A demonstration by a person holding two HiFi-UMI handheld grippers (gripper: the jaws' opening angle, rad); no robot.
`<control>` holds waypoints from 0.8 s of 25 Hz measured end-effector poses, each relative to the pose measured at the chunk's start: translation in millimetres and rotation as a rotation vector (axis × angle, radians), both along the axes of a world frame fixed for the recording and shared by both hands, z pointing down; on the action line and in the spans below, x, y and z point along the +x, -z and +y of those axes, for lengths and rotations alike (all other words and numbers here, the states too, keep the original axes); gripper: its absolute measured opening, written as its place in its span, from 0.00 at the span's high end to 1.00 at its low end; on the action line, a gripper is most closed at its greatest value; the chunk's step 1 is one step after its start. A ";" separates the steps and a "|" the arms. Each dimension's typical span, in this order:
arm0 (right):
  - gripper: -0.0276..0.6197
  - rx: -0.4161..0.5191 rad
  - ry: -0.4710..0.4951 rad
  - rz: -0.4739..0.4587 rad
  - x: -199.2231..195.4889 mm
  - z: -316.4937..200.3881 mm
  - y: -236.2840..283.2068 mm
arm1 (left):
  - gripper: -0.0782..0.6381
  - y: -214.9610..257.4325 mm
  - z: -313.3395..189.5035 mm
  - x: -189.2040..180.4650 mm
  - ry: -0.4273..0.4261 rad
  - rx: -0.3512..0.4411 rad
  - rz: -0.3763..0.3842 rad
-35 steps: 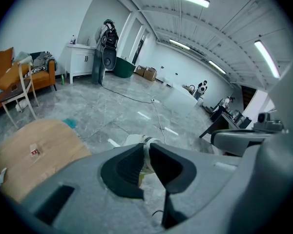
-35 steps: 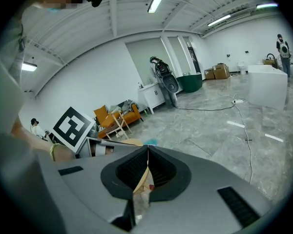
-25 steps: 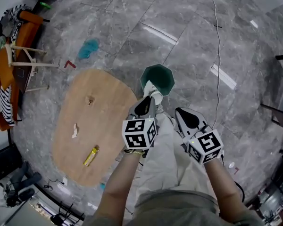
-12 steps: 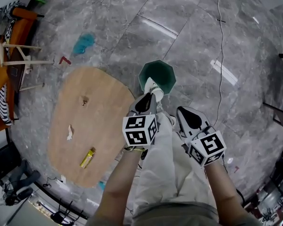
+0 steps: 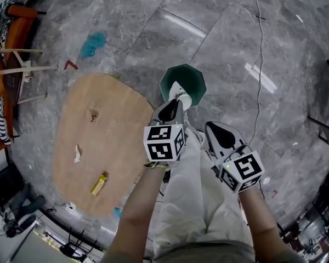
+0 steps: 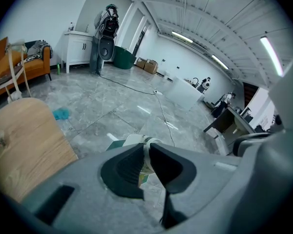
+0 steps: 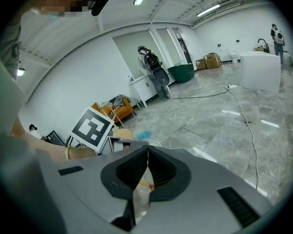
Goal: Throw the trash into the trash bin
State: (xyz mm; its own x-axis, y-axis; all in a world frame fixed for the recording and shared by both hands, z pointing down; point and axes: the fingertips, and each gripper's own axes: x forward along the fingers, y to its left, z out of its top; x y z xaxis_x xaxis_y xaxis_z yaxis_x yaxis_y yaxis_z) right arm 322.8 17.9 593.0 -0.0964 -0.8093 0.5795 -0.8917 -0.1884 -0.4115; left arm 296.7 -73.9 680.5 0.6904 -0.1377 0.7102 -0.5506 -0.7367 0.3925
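My left gripper (image 5: 174, 106) is shut on a white paper cup (image 5: 181, 95), which hangs over the near rim of the dark green trash bin (image 5: 189, 76) on the floor. In the left gripper view the cup (image 6: 144, 145) shows pinched between the pads, with the bin (image 6: 114, 145) just behind. My right gripper (image 5: 210, 127) hovers beside it, to the right of the bin, jaws closed. In the right gripper view a thin crinkled clear wrapper (image 7: 140, 184) is clamped between the pads and hangs below them.
An oval wooden table (image 5: 112, 130) stands left of the bin, carrying a crumpled paper scrap (image 5: 77, 153), a yellow item (image 5: 99, 184) and a small brown bit (image 5: 93, 115). A blue cloth (image 5: 92, 44) and a cable (image 5: 259, 64) lie on the grey floor.
Both grippers have sunk a little toward the bin. The cup now lies further over the bin's opening than a second ago.
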 end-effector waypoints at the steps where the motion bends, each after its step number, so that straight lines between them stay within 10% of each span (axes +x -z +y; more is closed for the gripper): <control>1: 0.94 -0.002 -0.001 -0.002 -0.1 -0.5 -1.8 | 0.82 -2.6 -0.5 0.5 -0.003 -0.002 -0.003; 20: 0.94 -0.008 -0.009 -0.008 2.1 -7.4 -12.7 | 0.82 -28.8 -3.2 4.9 0.001 -0.050 -0.027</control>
